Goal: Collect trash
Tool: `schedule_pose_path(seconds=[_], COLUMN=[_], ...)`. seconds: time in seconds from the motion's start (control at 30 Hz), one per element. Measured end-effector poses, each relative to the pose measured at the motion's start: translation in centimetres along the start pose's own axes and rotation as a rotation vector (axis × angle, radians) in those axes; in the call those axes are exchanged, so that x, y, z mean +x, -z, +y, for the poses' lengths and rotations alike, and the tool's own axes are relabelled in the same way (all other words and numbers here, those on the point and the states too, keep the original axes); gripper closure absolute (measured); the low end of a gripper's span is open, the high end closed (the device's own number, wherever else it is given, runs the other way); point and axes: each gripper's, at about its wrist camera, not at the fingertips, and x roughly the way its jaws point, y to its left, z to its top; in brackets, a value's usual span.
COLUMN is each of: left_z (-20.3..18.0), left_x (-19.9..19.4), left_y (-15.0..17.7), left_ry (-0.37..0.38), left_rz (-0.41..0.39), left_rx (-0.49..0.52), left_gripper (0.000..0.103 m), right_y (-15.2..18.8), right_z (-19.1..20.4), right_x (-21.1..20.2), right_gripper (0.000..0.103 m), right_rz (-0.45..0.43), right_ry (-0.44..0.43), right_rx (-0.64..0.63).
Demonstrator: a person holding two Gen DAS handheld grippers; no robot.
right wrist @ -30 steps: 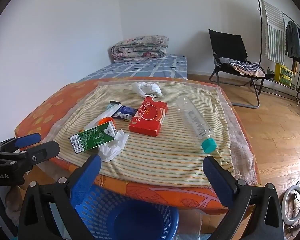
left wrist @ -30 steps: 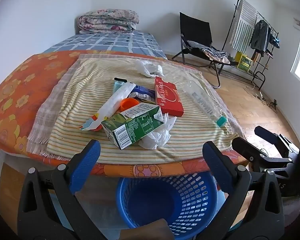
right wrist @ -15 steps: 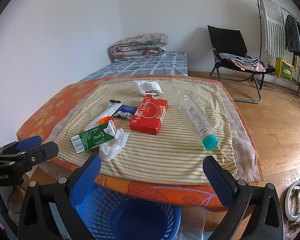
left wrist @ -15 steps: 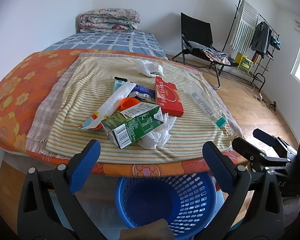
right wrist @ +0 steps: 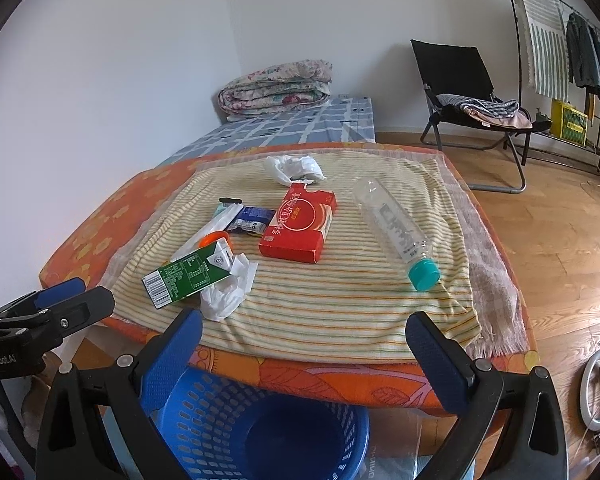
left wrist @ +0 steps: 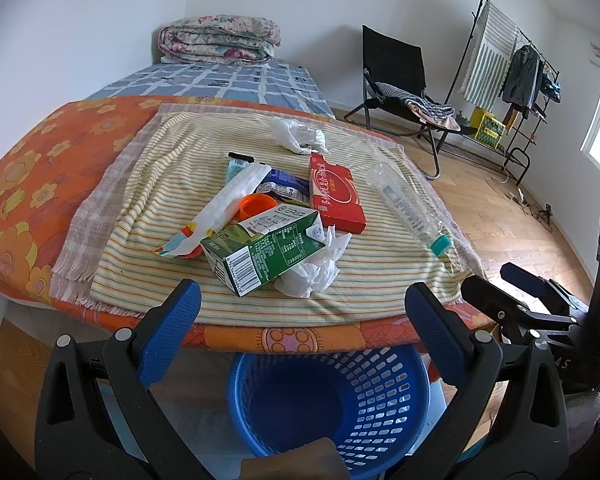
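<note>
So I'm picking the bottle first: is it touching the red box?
Apart. The right wrist view shows bare striped cloth between the bottle and the red box.

Black claw [left wrist: 300, 320] frames, blue ribbed pads [left wrist: 168, 334], silver screws.

green carton [left wrist: 265, 249], red box [right wrist: 298, 222], blue basket [left wrist: 396, 400], striped cloth [right wrist: 340, 296].

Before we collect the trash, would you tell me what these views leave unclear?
- Blue basket: near rim hidden by gripper body, both views.
- Orange cap: partly behind green carton, left view.
- Red box print: too small to read.
- Small tube: mostly under white wrapper.
</note>
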Motion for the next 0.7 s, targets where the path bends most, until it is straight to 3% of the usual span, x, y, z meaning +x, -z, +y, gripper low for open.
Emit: schedule_pose_path(seconds=[0.7], left_z=[0.09], left_x=[-0.02], left_y=[-0.01], left_ry=[0.002], left_rz=[-0.001], left_rx=[-0.003], left_gripper=[0.0], right_y=[0.02], right_z=[0.14], right_x=[-0.04], right_gripper=[0.0], right_rz=[0.0], right_ry=[-0.006], right_rx=[0.002])
